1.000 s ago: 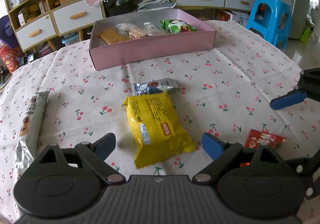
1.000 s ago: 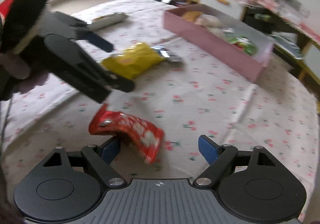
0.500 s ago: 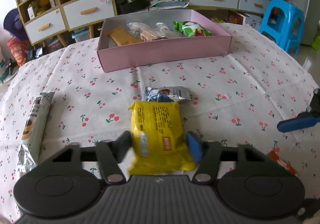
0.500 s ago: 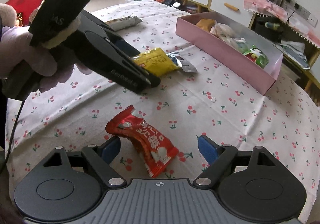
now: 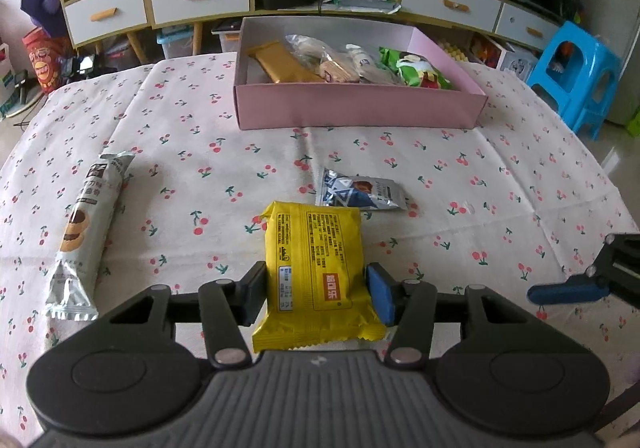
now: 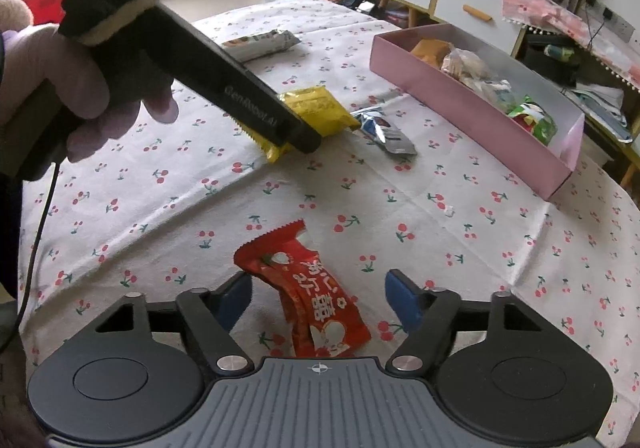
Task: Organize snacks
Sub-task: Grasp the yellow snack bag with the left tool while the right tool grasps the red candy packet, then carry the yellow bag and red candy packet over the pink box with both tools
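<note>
The yellow snack packet (image 5: 316,248) is between my left gripper's (image 5: 316,290) pads, which press on both its sides as the jaws are closing; the right wrist view shows the same grip (image 6: 298,129) just above the cloth. The red snack packet (image 6: 288,260) lies on the cherry-print tablecloth between the fingers of my right gripper (image 6: 320,294). Those jaws are closing, with a gap left on the right side of the packet. The pink box (image 5: 360,107) with several snacks in it stands at the far side of the table.
A silver packet (image 5: 360,193) lies just beyond the yellow one. A long grey cookie packet (image 5: 88,224) lies at the left. One blue finger of the right gripper (image 5: 568,292) shows at the right edge. Drawers, shelves and a blue stool (image 5: 580,67) stand beyond the table.
My left gripper moved forward over the yellow packet and closed on it. My right gripper's jaws have narrowed around the red packet, which now lies straighter between them.
</note>
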A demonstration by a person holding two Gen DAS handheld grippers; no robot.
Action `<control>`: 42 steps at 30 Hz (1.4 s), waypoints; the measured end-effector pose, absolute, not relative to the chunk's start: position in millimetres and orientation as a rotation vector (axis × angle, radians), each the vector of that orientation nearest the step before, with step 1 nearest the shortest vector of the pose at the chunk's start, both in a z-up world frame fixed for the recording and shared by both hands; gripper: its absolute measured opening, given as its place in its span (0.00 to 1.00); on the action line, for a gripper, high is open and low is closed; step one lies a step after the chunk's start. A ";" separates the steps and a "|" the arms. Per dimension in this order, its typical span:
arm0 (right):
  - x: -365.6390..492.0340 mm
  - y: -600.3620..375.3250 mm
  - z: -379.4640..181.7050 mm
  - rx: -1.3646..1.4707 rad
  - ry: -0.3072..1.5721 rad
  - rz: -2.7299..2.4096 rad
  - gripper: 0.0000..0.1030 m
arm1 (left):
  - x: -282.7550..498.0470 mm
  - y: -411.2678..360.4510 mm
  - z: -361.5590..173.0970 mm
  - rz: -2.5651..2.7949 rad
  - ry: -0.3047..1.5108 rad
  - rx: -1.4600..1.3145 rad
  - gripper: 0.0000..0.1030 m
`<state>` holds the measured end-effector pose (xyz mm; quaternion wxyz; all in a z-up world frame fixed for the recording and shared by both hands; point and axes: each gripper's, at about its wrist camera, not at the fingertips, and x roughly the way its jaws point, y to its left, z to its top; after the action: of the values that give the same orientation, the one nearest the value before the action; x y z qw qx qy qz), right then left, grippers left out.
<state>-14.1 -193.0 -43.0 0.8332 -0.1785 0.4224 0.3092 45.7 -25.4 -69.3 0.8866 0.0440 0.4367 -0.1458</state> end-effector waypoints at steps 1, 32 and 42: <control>-14.0 -191.9 -43.4 -0.380 0.901 0.659 0.63 | 45.9 -24.3 -68.5 -0.303 0.907 0.089 0.48; 9.5 -197.0 -22.2 -0.220 0.920 0.575 0.27 | 52.0 -8.5 -54.1 -0.321 0.930 -0.014 0.47; 30.3 -211.3 -15.2 -0.042 0.967 0.472 0.26 | 58.5 -0.7 -48.2 -0.319 0.950 -0.079 0.47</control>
<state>30.3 -211.3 -15.2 0.8586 -0.0201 0.4604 0.2246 58.5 -0.7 -48.2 0.8764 -0.0379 0.4551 -0.1526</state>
